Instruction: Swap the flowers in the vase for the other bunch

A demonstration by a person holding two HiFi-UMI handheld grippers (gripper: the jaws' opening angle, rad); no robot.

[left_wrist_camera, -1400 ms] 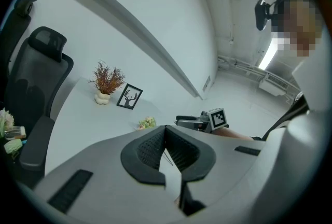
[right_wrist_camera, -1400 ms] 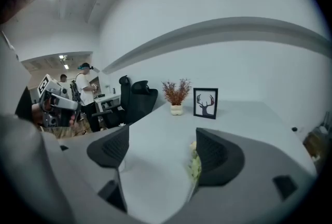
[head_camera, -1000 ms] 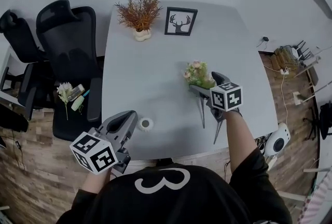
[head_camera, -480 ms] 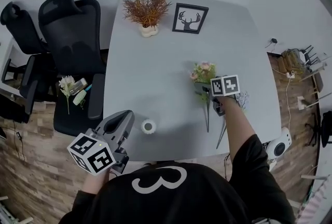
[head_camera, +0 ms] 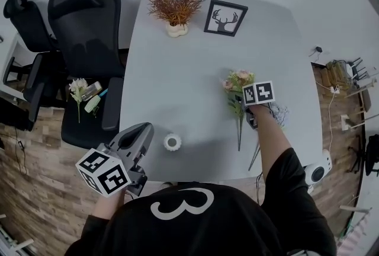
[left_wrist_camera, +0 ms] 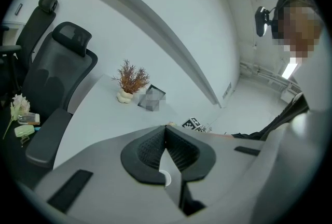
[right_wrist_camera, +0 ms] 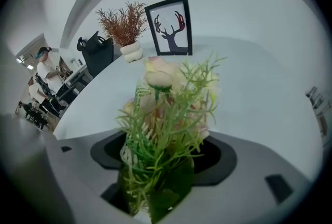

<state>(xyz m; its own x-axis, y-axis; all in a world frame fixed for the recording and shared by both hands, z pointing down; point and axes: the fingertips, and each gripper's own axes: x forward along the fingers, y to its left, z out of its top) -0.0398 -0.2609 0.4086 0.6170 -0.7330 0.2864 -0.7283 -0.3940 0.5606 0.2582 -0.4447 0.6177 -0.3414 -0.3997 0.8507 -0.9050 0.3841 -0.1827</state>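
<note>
The right gripper (right_wrist_camera: 163, 158) points steeply down at the table (head_camera: 177, 83). Its jaws have just been closing and now stand partly drawn in, pressing from both sides on the leafy middle of the pink-and-green bunch (right_wrist_camera: 166, 114). The bunch lies flat on the table with its blooms toward the far edge and its long stem trailing back toward the person. Just beside this gripper, on its outer side, lies a pale sprig (head_camera: 278, 112), whose thin stem runs back along the person's forearm. Well apart to the left, near the table's near edge, stands the small white vase (head_camera: 172, 142), upright and with nothing in it. The left gripper (left_wrist_camera: 165, 129) hovers just beside the vase, its jaws brought together at the tips with nothing held. At the far edge, a dried rust-coloured plant (head_camera: 176, 3) in a white pot and a framed deer picture (head_camera: 225, 18) stand side by side. Left of the table are black office chairs (head_camera: 89, 29). One seat holds a white flower (head_camera: 77, 90) and a few small items.
</note>
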